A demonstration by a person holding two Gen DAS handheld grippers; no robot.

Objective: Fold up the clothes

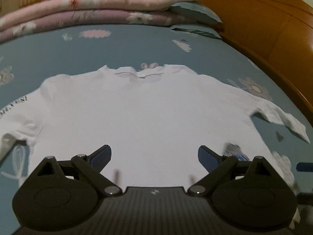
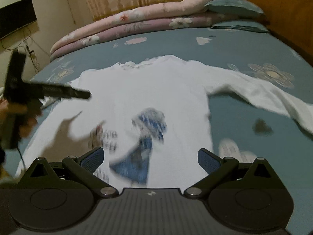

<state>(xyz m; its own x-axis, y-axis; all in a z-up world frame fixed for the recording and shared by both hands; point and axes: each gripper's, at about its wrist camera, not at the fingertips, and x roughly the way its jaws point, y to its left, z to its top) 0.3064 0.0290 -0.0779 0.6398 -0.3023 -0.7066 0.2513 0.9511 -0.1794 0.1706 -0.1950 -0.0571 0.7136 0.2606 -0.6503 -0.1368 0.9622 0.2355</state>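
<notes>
Presently, the white long-sleeved shirt (image 2: 156, 98) lies spread flat on the bed (image 2: 244, 45), collar at the far end from both tools, hem nearest them. A blue printed motif (image 2: 148, 129) shows on the chest, blurred in the right wrist view. One sleeve (image 2: 264, 96) trails out to the right of the right tool and is rumpled near its cuff; the other sleeve (image 1: 17, 115) runs off to the left of the left tool.

The left tool (image 1: 154, 157) hangs over the lower body of the shirt with its jaws spread wide and nothing between them. The right tool (image 2: 150, 159) likewise stands wide apart over the hem area, gripping nothing. In the right wrist view the left tool (image 2: 78, 93) appears ahead and to the left, over the shirt's shoulder region, carried by a hand (image 2: 21, 115).

Beyond the shirt: stacked floral quilts (image 2: 137, 25), teal pillows (image 2: 234, 7) and a wooden headboard (image 1: 264, 29) at the far side.

Assessment: no fold appears begun. Risks noted:
- The rumpled right sleeve may fold in creased unless flattened first.
- A pinch through the shirt could also catch the bed sheet beneath, dragging both.
- Uneven lifting by the two tools would skew the fold line.
</notes>
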